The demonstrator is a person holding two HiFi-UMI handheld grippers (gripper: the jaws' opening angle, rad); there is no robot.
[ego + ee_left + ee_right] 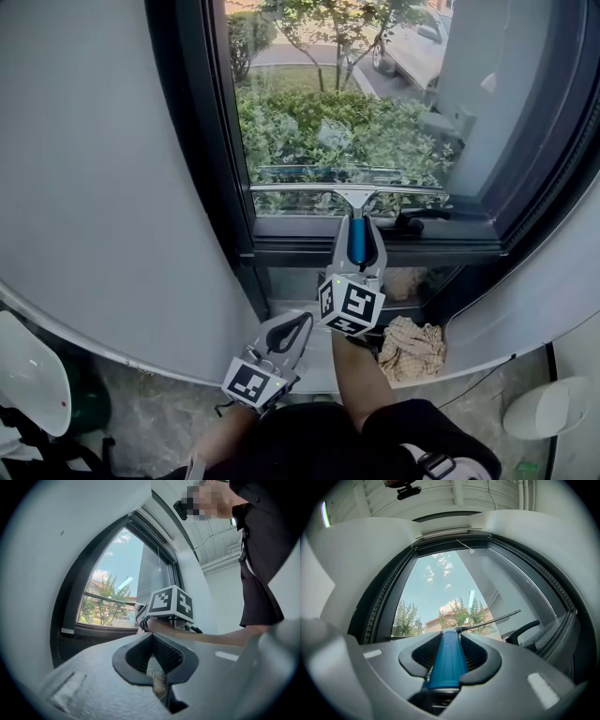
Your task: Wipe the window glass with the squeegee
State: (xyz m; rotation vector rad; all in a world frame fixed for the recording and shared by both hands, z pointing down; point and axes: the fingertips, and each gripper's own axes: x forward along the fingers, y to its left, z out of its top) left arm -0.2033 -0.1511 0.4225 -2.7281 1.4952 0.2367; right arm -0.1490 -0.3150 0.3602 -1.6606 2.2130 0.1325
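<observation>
The squeegee has a blue handle (356, 240) and a long metal blade (309, 188) that lies level against the window glass (309, 103), just above the lower frame. My right gripper (357, 246) is shut on the handle, below the blade. In the right gripper view the blue handle (447, 660) runs up between the jaws of my right gripper (450, 641), and the blade (492, 620) slants across the pane. Lower and to the left, my left gripper (287, 334) is shut with nothing in it, away from the glass. From the left gripper view, my left gripper (152, 637) points at the right gripper's marker cube (171, 603).
A black window handle (412, 223) sits on the dark lower frame (300, 246) right of the squeegee. A beige cloth (412, 349) lies below the sill at the right. White curved walls flank the window. A white object (28, 375) stands low at the left.
</observation>
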